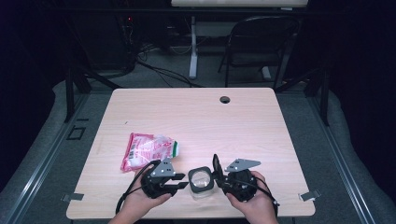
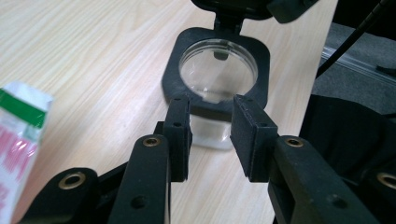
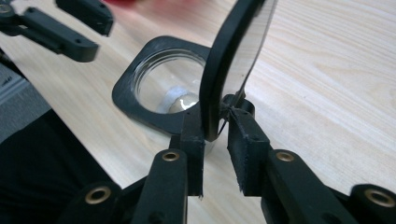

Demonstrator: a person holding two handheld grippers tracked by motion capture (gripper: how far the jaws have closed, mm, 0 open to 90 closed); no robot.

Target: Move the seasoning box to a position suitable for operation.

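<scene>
Two grippers are working a clear square jar (image 1: 201, 183) with a black flip lid (image 3: 233, 60) at the table's (image 1: 196, 116) near edge: the right gripper (image 3: 216, 135) is pinching the raised lid while the left gripper (image 2: 211, 133) is standing part-open, unclamped, around the jar, so the jar risks tipping.

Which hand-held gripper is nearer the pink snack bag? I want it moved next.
Left. The left hand-held gripper sits just below the pink snack bag, while the right hand-held gripper is beyond the open jar, at its raised lid.
</scene>
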